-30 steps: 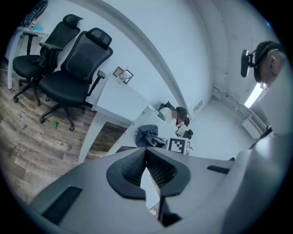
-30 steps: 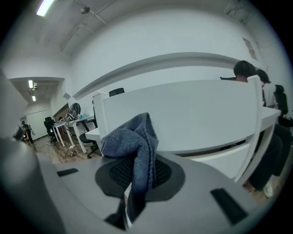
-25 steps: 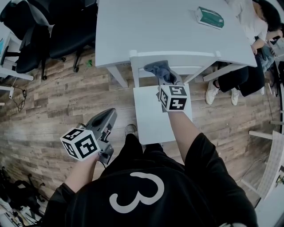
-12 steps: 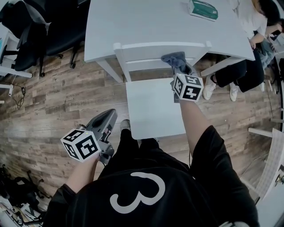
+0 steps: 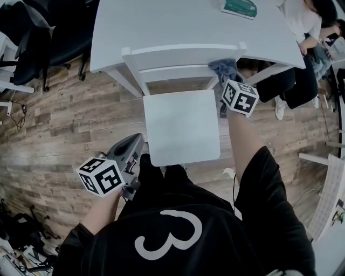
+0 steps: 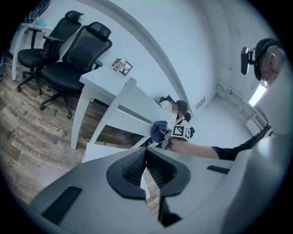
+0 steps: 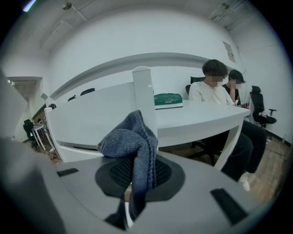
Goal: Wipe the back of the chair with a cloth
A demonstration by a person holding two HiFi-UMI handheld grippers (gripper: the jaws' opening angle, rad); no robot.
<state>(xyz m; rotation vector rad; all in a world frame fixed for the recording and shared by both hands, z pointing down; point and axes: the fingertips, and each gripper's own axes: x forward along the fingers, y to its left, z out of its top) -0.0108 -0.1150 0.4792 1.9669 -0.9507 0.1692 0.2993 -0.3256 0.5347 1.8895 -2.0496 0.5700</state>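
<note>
The white chair stands in front of me, its back rail pushed against the table. My right gripper is shut on a grey-blue cloth, which it holds against the right end of the chair's back, beside the corner post. In the right gripper view the cloth bunches up out of the gripper. My left gripper hangs low at the seat's left front corner. It is shut with nothing in it. From there the cloth shows against the back.
A white table stands behind the chair, with a green box on it. Black office chairs stand at the far left. People sit at the table's right side, legs close to the chair. The floor is wood.
My right gripper has slid the cloth to the right along the chair's back, from left of the middle to the right end. The left gripper has stayed where it was.
</note>
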